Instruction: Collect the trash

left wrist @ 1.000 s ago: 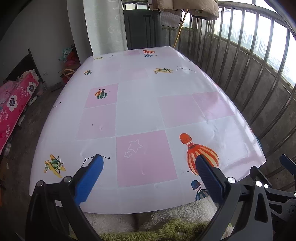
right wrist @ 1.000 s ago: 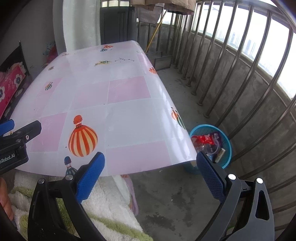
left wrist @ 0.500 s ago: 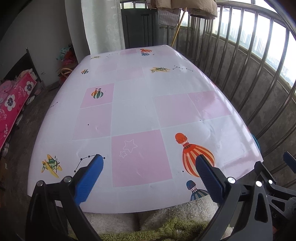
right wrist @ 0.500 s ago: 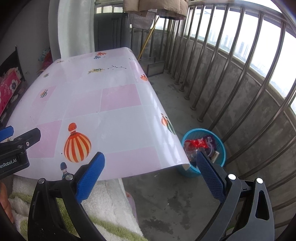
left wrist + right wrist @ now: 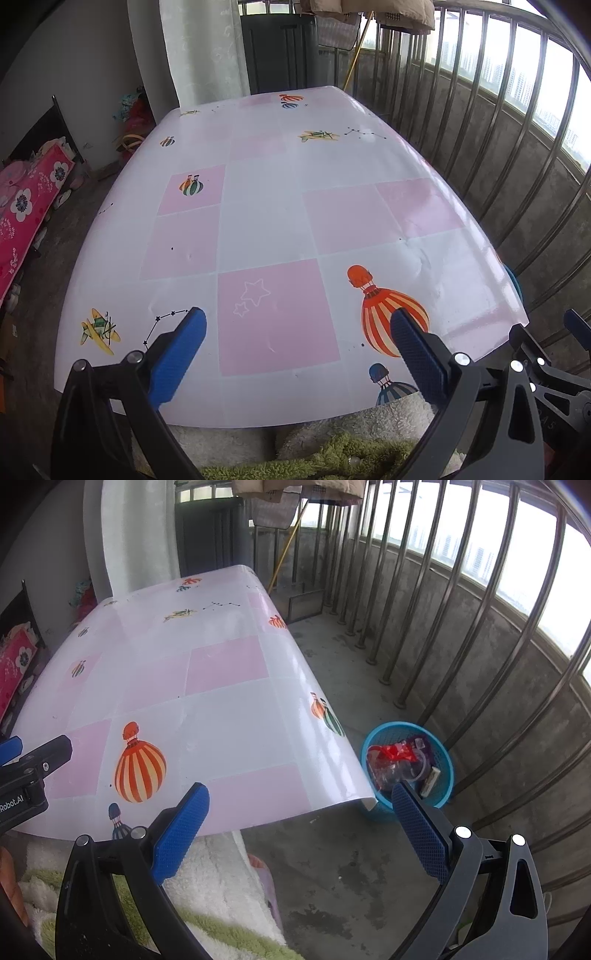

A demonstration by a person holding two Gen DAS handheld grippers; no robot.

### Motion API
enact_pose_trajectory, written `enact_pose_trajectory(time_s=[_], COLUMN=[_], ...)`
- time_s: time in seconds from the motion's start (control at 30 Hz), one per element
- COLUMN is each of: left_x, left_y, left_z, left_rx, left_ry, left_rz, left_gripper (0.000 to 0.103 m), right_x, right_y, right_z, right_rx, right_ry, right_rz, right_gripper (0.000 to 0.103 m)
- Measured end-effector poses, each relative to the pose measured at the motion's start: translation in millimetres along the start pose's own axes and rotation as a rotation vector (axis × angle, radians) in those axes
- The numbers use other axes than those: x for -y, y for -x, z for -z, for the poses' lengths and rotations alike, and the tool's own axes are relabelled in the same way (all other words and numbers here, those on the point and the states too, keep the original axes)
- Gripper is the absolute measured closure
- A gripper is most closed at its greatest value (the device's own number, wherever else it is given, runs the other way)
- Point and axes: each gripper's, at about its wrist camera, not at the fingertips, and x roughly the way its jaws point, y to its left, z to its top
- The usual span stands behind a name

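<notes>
A blue mesh bin stands on the concrete floor right of the table, with a red wrapper and other trash inside. Only its rim shows in the left wrist view. The table has a pink and white cloth printed with balloons; I see no trash on it. My left gripper is open and empty over the table's near edge. My right gripper is open and empty above the table's right corner, the bin beyond its right finger.
A metal railing runs along the right behind the bin. A white and green fluffy towel lies below the table's near edge. A red floral mat lies at the left. A curtain and dark cabinet stand at the back.
Both grippers have risen and pulled back a little, so more of the table and floor shows. Both stay open and empty.
</notes>
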Motion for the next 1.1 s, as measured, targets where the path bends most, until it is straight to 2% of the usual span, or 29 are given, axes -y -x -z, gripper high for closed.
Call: enact_pose_trajectory(time_s=[1.1], left_x=[-0.9], left_y=[2.2], left_z=[1.6], left_rx=[0.01], left_ry=[-0.001], left_rz=[-0.009], left_gripper=[0.005], right_x=[-0.7], right_y=[4.9], right_z=[2.0], right_rx=[-0.002], right_ry=[0.013], right_rz=[0.002], right_gripper=[0.008])
